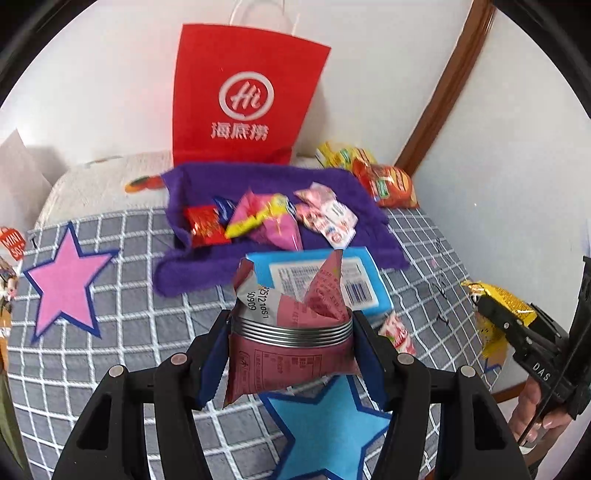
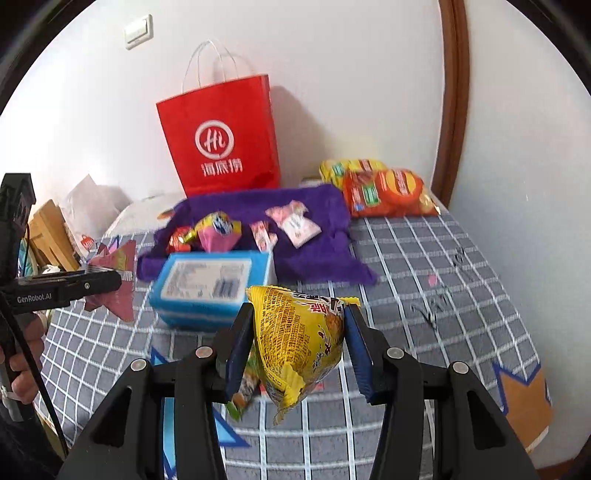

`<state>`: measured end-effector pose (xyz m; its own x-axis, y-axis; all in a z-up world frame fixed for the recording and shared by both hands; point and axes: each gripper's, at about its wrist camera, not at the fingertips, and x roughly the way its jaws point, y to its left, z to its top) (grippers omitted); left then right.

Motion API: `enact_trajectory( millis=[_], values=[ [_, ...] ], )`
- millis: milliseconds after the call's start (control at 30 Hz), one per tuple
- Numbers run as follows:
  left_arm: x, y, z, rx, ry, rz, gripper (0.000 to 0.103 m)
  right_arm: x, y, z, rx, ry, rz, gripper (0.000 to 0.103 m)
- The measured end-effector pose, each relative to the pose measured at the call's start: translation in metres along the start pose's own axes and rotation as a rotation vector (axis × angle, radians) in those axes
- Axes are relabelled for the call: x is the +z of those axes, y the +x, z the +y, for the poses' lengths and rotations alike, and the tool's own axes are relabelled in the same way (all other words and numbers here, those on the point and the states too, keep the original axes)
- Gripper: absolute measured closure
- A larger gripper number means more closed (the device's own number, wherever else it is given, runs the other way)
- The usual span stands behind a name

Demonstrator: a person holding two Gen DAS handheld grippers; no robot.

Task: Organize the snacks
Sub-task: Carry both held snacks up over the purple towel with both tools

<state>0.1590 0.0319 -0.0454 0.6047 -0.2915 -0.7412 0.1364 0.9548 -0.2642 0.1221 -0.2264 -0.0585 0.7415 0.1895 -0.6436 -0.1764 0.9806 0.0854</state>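
Checked bedspread point(image 2: 424, 258); wall switch point(image 2: 138, 32) right-view only.

A crumpled maroon foil snack packet point(image 1: 295, 332) is hanging pinched above the grey checked bedspread point(image 1: 129, 314), while a puffy yellow plastic snack bag point(image 2: 303, 339) is tilting, clamped over that bedspread. Small pink, red and yellow wrapped sweets point(image 1: 273, 218) are lying on it farther back.

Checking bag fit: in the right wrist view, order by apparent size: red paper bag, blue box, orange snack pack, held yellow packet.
1. red paper bag
2. blue box
3. orange snack pack
The yellow packet in the right gripper looks box-sized only through nearness to the camera; unranked.
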Motion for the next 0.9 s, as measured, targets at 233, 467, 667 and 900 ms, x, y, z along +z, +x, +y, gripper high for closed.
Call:
enact_trajectory(
  millis=[233,467,667,900],
  values=[
    [0.029,-0.007,0.004,0.005,0.009,-0.044,0.043,0.043,0.010,0.017,0.042,-0.020,-0.041,0.055],
    [0.061,-0.005,0.005,0.023,0.021,-0.078,0.043,0.084,0.025,0.034,0.096,-0.035,-0.070,0.055],
    [0.085,0.002,0.014,0.056,0.023,-0.087,0.043,0.113,0.047,0.043,0.104,-0.061,-0.079,0.055],
    [0.114,0.019,0.027,0.055,-0.011,-0.095,0.043,0.148,0.085,0.048,0.135,-0.052,-0.084,0.055]
  ],
)
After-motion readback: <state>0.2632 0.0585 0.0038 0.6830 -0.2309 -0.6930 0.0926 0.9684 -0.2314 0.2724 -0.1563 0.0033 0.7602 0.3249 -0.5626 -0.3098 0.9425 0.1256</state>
